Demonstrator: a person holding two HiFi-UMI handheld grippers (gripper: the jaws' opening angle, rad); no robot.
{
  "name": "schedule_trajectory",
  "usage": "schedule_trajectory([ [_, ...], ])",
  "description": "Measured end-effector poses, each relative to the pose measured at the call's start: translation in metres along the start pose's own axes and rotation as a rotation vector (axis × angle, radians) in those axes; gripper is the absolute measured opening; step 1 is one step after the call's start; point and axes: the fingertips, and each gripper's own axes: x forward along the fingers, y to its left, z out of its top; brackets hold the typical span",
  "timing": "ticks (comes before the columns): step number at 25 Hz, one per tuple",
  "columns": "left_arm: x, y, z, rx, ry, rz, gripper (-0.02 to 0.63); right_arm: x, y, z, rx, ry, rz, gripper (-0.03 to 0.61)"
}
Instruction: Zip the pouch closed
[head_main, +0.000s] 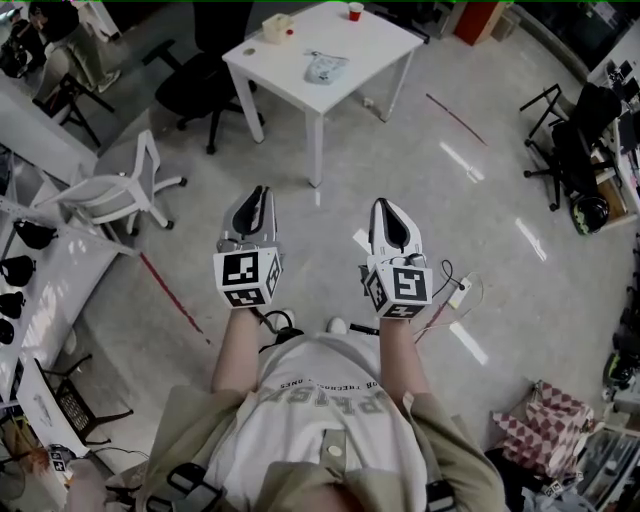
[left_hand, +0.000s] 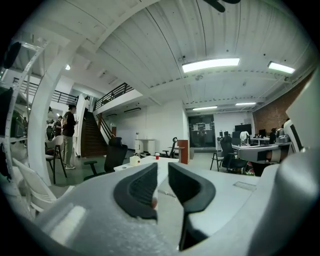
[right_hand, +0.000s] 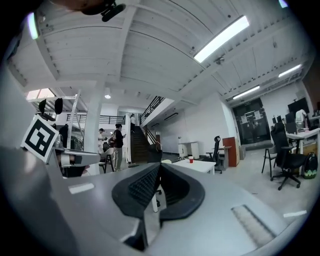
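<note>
A pale blue-grey pouch (head_main: 326, 66) lies on the white table (head_main: 380, 45) across the floor, with a beige box (head_main: 277, 28) and a red cup (head_main: 355, 11) near it. I stand well back from the table and hold both grippers level at waist height, pointing towards it. My left gripper (head_main: 252, 200) has its jaws drawn together to a thin gap (left_hand: 162, 167) with nothing between them. The jaws of my right gripper (head_main: 388, 212) are pressed together and empty (right_hand: 160, 167). The table (left_hand: 145, 161) and cup (right_hand: 190, 159) show small and far off in both gripper views.
Black office chairs (head_main: 200, 80) stand left of the table and a white chair (head_main: 115, 190) nearer on the left. Cables and a power strip (head_main: 455, 290) lie by my feet; a checkered bag (head_main: 545, 425) sits lower right. People (left_hand: 67, 135) stand by distant stairs.
</note>
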Motion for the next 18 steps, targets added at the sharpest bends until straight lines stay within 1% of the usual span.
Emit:
schedule_trajectory([
  [1,0.001,-0.002,-0.001,-0.01,0.009,0.002,0.108,0.0,-0.003,0.0,0.012,-0.002,0.012,0.009],
  [2,0.003,-0.004,-0.002,-0.018,0.021,0.004,0.173,0.0,-0.005,0.0,0.024,-0.002,0.026,0.112],
  [3,0.004,-0.006,-0.003,-0.023,0.031,0.006,0.214,0.0,-0.008,0.0,0.037,-0.002,0.037,0.176],
  [4,0.005,-0.008,-0.004,-0.025,0.038,0.009,0.243,0.0,-0.012,0.0,0.047,-0.001,0.042,0.186],
  [6,0.006,-0.013,-0.005,-0.026,0.043,0.022,0.253,-0.002,-0.02,-0.001,0.049,0.004,0.048,0.213],
  [7,0.006,-0.017,-0.006,-0.025,0.045,0.029,0.253,-0.003,-0.023,-0.001,0.047,0.007,0.053,0.216],
  [13,0.004,-0.039,-0.007,-0.015,0.053,0.065,0.253,-0.008,-0.046,-0.003,0.055,0.02,0.086,0.218],
  [18,-0.005,-0.047,-0.013,-0.011,0.067,0.094,0.253,-0.013,-0.055,-0.01,0.067,0.033,0.11,0.218],
])
